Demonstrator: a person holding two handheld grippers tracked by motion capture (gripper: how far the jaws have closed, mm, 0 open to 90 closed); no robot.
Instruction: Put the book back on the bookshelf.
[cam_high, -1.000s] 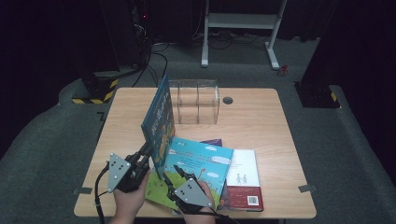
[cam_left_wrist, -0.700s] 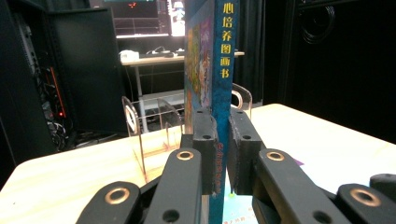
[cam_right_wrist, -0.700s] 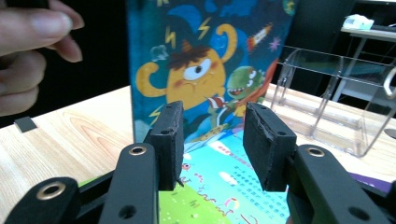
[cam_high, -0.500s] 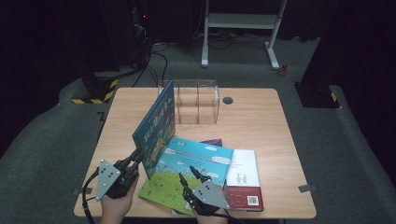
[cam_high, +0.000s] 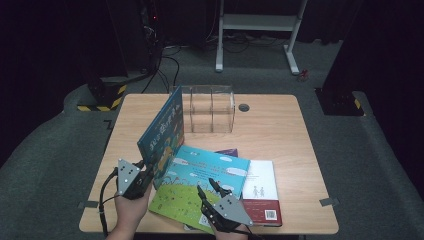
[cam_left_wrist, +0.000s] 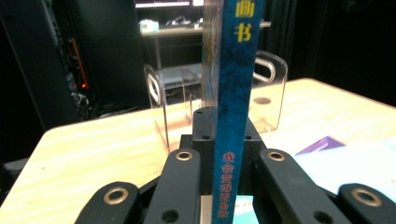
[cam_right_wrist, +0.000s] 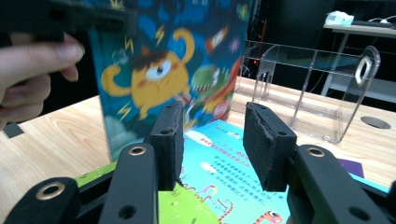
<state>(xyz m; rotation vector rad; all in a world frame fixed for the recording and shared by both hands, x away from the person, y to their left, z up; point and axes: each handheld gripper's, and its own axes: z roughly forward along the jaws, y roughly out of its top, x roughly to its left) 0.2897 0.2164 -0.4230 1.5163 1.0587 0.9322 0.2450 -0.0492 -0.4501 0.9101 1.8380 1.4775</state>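
Left gripper (cam_high: 146, 176) clamps the blue book (cam_high: 162, 135) upright at the table's (cam_high: 280, 125) left front, before the clear rack (cam_high: 210, 107). Right gripper (cam_high: 209, 188) hangs partly open, empty, over the flat green book (cam_high: 200, 187).

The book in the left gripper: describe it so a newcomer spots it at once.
On the wooden table, in front of the clear acrylic rack, lie several flat books. The dark blue picture book alone stands upright, clamped by the left gripper, a yellow one-eyed monster on its cover.
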